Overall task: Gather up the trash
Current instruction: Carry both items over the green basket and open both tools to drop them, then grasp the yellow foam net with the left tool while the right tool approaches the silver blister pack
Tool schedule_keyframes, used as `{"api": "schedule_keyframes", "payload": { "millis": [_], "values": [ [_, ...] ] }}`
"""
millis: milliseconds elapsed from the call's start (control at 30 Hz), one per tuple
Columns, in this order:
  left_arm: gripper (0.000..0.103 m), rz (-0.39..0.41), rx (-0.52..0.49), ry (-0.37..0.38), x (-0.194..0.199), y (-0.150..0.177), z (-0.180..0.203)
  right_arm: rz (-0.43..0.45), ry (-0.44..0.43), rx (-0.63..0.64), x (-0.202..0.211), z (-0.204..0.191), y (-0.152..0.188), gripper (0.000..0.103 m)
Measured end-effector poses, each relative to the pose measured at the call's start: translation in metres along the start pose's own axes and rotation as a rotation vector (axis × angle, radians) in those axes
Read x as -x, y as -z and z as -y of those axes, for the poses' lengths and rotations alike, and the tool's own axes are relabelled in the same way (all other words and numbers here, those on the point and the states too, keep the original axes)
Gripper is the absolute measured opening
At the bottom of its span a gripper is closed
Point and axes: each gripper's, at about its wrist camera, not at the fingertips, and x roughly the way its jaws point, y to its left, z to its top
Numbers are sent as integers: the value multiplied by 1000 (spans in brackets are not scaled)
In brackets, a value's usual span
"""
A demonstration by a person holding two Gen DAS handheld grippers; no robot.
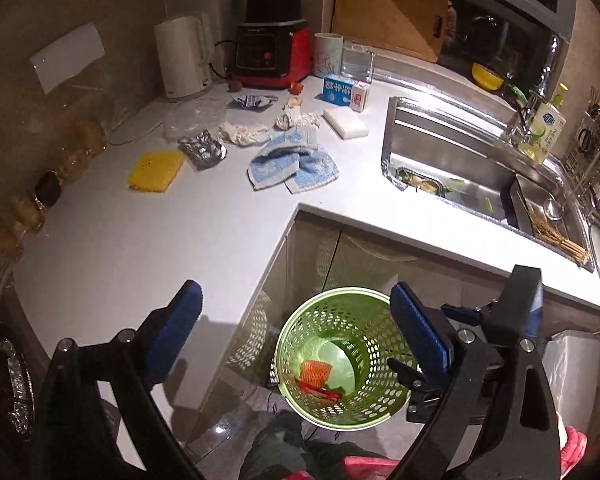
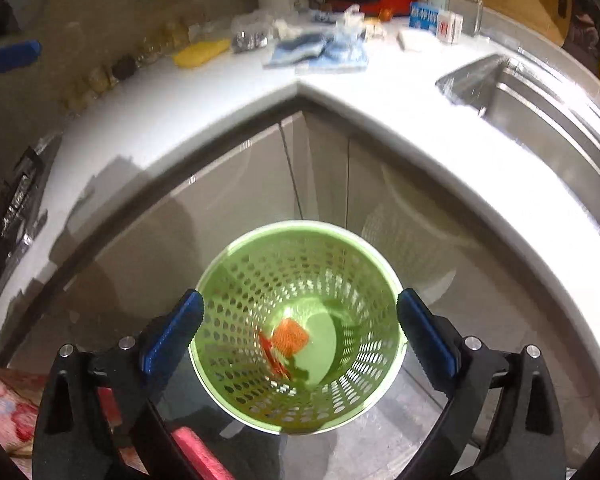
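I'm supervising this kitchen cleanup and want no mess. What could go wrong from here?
1. The blue towel lies among the crumpled paper and foil; an open left claw might grab it as trash.
2. The green bin is narrow and sits on the floor below the counter, so drops could miss.

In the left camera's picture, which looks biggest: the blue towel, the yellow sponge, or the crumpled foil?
1. blue towel
2. yellow sponge
3. crumpled foil, though it looks close to the sponge in size.
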Motion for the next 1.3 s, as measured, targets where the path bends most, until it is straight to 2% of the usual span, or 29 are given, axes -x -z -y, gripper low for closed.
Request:
{"api": "schedule_keyframes", "payload": {
  "millis": [233, 400, 500, 667, 867, 1100, 1300],
  "values": [
    [94, 163, 6, -46, 47, -48, -13, 294, 70, -12, 123, -4, -92, 101],
    [95, 238, 29, -107, 66, -81, -35, 431, 49, -52, 174, -3, -150, 101],
    [95, 256, 54, -113, 64, -96, -51, 484, 72, -60, 186, -3, -177, 101],
    [95, 244, 63, -112, 44, -112, -74, 502, 53, -82, 176, -7, -207, 101],
    [95, 206, 95, -97, 5, -133, -108, 471, 65, -71, 145, -15, -238, 101],
    [95, 129, 100, -94, -57, -152, -147, 391, 74, -84, 86, -16, -272, 101],
    [95, 51, 91, -68, -118, -155, -184, 303, 65, -97, 26, -17, -293, 101]
  ]
}}
